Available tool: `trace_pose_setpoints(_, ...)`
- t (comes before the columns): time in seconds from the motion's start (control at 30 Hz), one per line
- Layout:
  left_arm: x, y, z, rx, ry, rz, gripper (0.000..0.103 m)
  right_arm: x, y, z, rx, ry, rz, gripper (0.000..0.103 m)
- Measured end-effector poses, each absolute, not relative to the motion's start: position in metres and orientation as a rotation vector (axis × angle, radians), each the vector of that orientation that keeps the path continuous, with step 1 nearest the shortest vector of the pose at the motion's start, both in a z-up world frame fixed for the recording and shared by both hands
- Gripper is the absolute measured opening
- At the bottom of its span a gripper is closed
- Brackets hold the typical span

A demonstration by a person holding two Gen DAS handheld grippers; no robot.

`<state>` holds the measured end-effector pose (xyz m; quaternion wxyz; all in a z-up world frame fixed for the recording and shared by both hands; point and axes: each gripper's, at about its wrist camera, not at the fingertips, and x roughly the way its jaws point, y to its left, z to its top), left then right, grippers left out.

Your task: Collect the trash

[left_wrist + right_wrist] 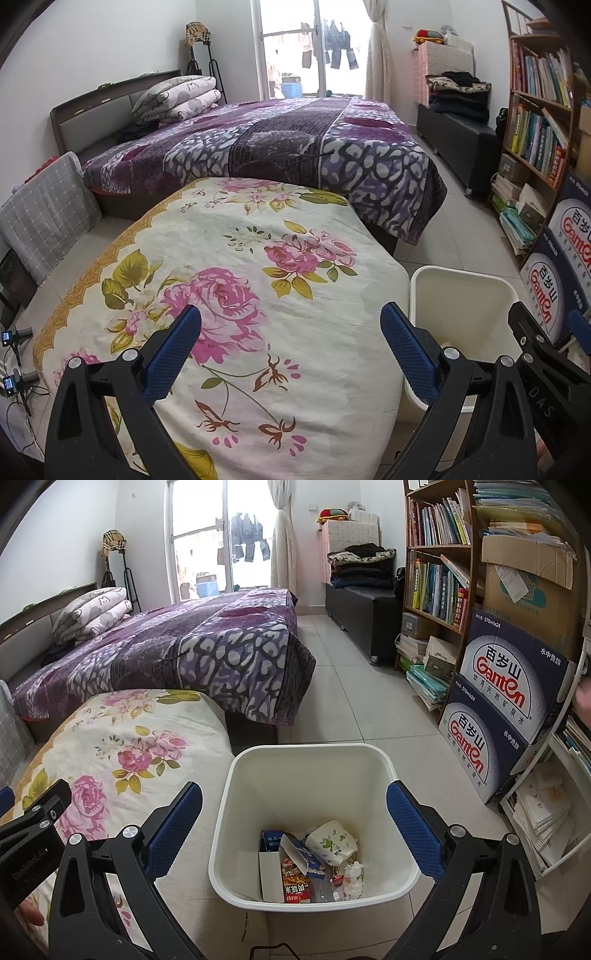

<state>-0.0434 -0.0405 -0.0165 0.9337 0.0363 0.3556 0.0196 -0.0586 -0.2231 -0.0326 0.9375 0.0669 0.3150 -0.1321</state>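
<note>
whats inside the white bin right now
The white bin holds a crumpled paper cup, blue carton, red snack wrapper and tissue. Anything beneath them is covered.

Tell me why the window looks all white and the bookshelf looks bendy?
In the left wrist view, daylight overexposes the window, washing it out; in the right wrist view the same window glares too. The fisheye lens curves the bookshelf near the frame's edge, and the corners go black.

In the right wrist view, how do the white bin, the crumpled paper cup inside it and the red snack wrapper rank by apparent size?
1. white bin, clearly the largest.
2 and 3. paper cup and red snack wrapper: they look similar, and other trash partly covers the wrapper, so I do not rank them.
</note>
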Motion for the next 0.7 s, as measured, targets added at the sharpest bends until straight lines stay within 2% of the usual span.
trace_pose_setpoints(0.7, -0.0378, -0.0392, -0.0225, 0.049, 0.790, 0.027, 0.095, -0.0579, -0.2261, -0.0319, 0.137, 0.644, -0.267, 0.096)
